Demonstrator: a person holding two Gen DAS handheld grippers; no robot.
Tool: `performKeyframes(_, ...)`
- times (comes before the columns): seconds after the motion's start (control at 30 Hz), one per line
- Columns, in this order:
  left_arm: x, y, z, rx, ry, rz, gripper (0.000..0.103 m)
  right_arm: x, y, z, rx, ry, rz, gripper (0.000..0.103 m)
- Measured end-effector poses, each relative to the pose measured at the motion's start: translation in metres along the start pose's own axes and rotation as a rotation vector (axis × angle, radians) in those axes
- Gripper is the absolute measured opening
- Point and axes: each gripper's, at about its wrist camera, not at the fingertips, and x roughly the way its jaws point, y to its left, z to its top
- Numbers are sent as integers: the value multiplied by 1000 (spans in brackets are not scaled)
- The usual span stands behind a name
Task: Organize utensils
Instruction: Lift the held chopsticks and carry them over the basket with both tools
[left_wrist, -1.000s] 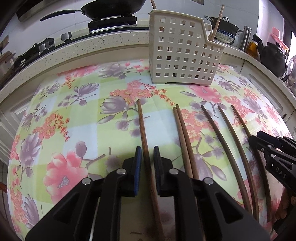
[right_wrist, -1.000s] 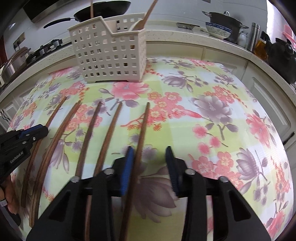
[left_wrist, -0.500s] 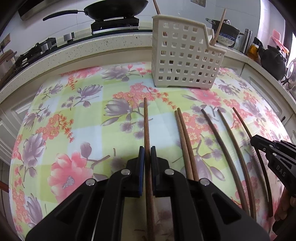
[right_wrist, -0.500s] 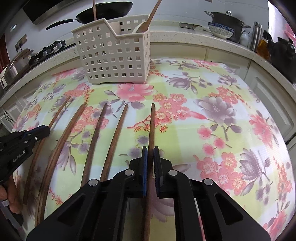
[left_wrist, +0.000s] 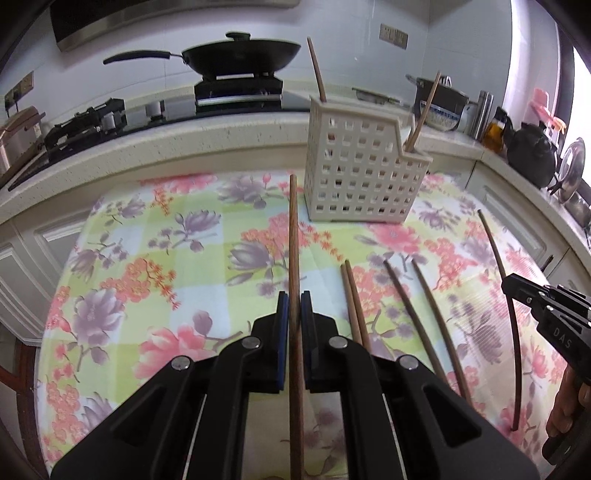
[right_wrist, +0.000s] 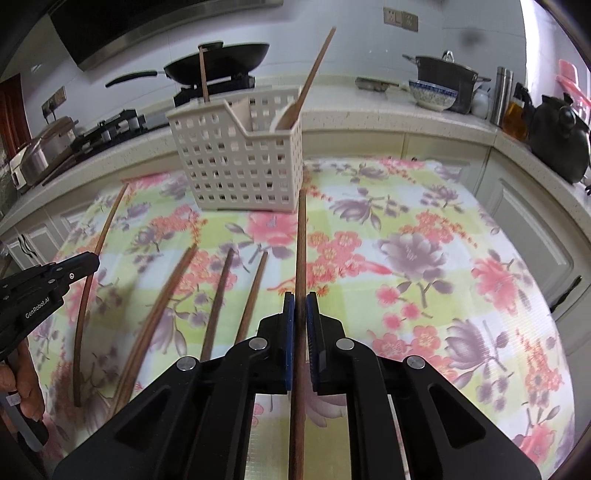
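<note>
Chopsticks were the matter in hand: each hand-held gripper pinched one. The left hand-held gripper (left_wrist: 294, 306) had its pads pressed on a brown chopstick (left_wrist: 293, 236) that ran straight ahead of it, clear of the cloth. The right hand-held gripper (right_wrist: 301, 308) pinched a second chopstick (right_wrist: 301, 240) the same way, its tip pointing at the near corner of the basket.

Four more chopsticks (right_wrist: 218, 295) lay on the flowered tabletop (right_wrist: 424, 258) between the two hand-held grippers, to the right of the left one and to the left of the right one.

To do this step well, I would judge that each stick should be raised high enough to clear the basket's rim, tilted toward upright, and lowered tip-first into a compartment; the two should go in turn, so that they do not cross.

The white lattice basket (left_wrist: 360, 173) stood ahead of both hand-held grippers, at the far side of the cloth. It already held one stick upright in its taller part (right_wrist: 203, 74) and a wooden spoon leaning in its lower part (right_wrist: 303, 96).
</note>
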Motion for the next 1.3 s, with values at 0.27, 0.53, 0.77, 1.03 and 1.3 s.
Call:
performKeyframes(0.27, -39, 5, 17, -20, -90, -28, 7, -39, -2, 15, 4, -90, 7, 9)
performKeyframes(0.53, -69, 4, 25, -20, -157, -30, 6, -64, -2, 21, 7, -150, 9, 9)
performKeyframes(0.77, -73, 2, 27, -9, -168, -31, 6, -76, -3, 25, 4, -183, 6, 9)
performKeyframes(1.03, -78, -1, 39, 8, -193, -47, 6, -78, -4, 30, 11, -191, 17, 9)
performKeyframes(1.3, -70, 0, 66, 5, -182, -81, 6, -74, -8, 52, 6, -201, 37, 9)
